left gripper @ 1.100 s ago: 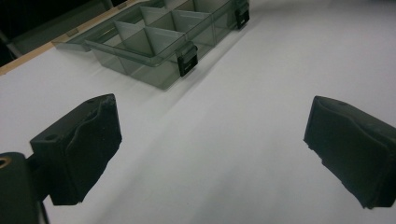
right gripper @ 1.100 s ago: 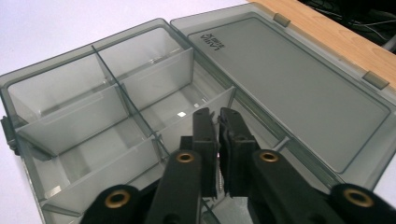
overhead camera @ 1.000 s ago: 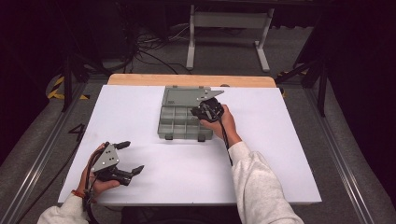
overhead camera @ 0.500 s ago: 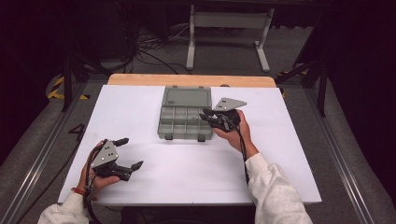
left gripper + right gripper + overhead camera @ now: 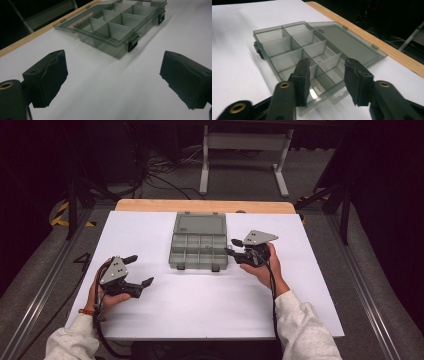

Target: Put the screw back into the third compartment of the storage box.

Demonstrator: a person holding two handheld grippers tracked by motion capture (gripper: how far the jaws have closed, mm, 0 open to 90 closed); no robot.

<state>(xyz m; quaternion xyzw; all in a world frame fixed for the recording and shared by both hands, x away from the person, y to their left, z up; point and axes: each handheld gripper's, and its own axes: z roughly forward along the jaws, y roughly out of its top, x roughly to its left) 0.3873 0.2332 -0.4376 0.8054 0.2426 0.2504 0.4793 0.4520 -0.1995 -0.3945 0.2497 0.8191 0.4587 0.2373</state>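
1. High view: a grey compartment box [image 5: 199, 248] lies open near the far middle of the white table [image 5: 165, 315], its lid folded flat toward the wooden far edge [image 5: 150, 205]. The right gripper [image 5: 232, 247] sits just beside the box's right side, jaws pointing at it and parted. The left gripper [image 5: 140, 270] is held low near the table's left front, well apart from the box, jaws spread wide.

2. Left gripper view: the two black jaws stand far apart with nothing between them (bare white table below). The box [image 5: 117, 27] lies ahead, its two latches [image 5: 132, 42] facing this way.

3. Right gripper view: the jaws are open, a moderate gap between them, poised over the box's [image 5: 294, 47] nearest compartments; whether they touch it I cannot tell. The lid [image 5: 352, 42] lies flat beyond.
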